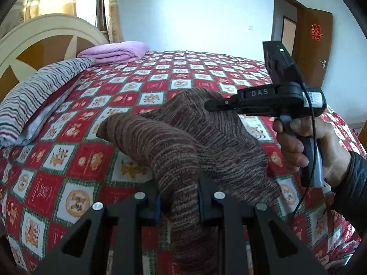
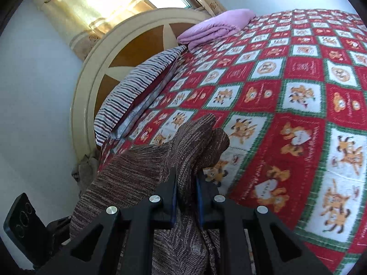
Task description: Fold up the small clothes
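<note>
Brown knitted garment point(image 1: 183, 142) is pinched in the jaws of the left gripper point(image 1: 179, 202) and right gripper point(image 2: 187, 200), held up above the checked bedspread point(image 1: 68, 160) near the bed's foot edge.

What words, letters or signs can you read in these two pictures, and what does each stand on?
"DAS": on the right gripper, along its side.
"囍", in red: on the brown door.
White label on the gripper body: too small to read.
Writing in the red squares of the bedspread: too blurred to read.
</note>
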{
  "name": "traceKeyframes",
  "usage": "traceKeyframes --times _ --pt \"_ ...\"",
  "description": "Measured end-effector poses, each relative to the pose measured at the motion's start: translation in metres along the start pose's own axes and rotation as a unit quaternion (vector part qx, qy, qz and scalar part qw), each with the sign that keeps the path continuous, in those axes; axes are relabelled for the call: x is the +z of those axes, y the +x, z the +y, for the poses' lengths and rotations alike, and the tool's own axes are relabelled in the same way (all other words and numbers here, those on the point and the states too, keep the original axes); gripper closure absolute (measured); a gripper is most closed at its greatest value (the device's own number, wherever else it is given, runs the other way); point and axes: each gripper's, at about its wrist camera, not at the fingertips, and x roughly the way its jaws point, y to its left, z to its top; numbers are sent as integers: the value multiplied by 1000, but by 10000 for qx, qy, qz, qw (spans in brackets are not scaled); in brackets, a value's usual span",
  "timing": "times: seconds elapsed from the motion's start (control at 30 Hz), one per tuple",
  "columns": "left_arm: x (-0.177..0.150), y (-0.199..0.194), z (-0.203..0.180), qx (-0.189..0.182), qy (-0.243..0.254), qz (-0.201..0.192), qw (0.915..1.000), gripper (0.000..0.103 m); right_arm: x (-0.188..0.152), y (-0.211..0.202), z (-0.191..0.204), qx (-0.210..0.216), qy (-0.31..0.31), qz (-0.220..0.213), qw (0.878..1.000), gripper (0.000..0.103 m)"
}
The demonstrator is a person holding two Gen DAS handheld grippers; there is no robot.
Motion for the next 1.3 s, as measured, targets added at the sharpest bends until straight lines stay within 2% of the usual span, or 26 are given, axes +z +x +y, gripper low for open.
traceKeyframes --times 0.4,0.63,0.7,0.87,1.03,1.13,1.23,1.27,1.3 --pt "-31 20 14 123 -237 387 9989 78 -5 30 -10 -62 139 202 9997 89" --pt "-41 32 17 185 -270 538 9980 74 -7 34 -18 -169 174 211 9995 89" --pt "-43 36 19 235 -264 572 9977 67 -8 37 -21 -226 200 219 9993 89" --pt "-47 40 17 293 -224 562 9977 60 -14 46 -37 -320 396 272 9983 89" --pt "-49 42 18 416 -219 519 9975 44 -17 48 -47 -378 461 266 9979 89" --pt "-48 38 19 436 -205 527 9974 43 -17 43 -44 -446 419 165 9980 88" --pt "-40 19 14 676 62 172 9975 41 -18 22 -34 -546 272 -126 9981 86" --pt "-35 10 14 767 136 -45 9970 36 -19 10 -27 -521 164 -289 9981 86" --pt "-29 1 16 878 170 -284 9956 20 -21 -2 -18 -487 32 -426 9979 86"
